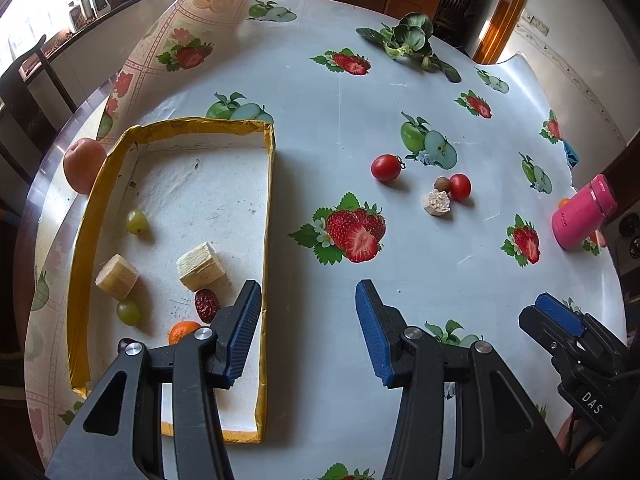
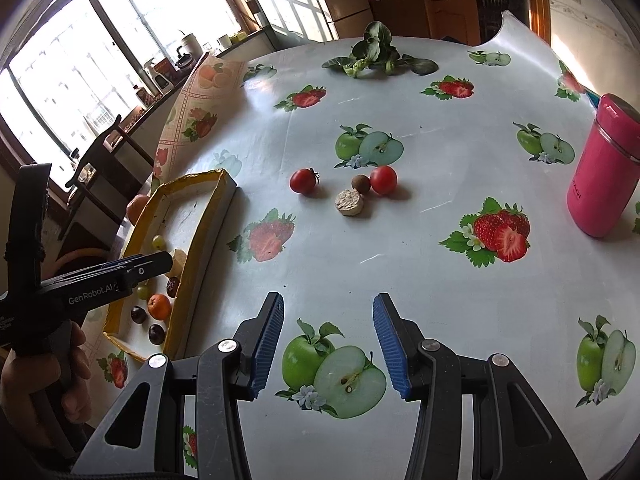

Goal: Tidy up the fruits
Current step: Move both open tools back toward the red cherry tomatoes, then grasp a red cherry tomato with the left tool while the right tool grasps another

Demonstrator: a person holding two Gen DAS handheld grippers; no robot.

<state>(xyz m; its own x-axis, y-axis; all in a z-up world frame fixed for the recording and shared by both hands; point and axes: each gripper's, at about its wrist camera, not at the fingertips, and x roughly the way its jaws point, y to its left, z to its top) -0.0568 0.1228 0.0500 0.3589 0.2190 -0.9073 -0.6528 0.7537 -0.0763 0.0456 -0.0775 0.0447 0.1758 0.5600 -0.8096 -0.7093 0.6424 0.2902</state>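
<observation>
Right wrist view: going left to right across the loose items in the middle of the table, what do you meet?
Left cherry tomato → pale cut chunk → small brown fruit → right cherry tomato → pink flask.

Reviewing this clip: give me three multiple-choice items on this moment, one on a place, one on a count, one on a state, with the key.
1. Where does the small orange lie?
A. inside the yellow-rimmed tray
B. beside the pink flask
C. under the leafy greens

2. How many red cherry tomatoes lie on the tablecloth outside the tray?
A. none
B. two
C. five

3. How are the right gripper and left gripper?
A. both open, holding nothing
B. right shut on a tomato
C. left shut on a grape

Key: 1 A, it sits within the tray walls. 2 B, two flank the brown fruit. 3 A, only cloth shows between each pair of fingers.
</observation>
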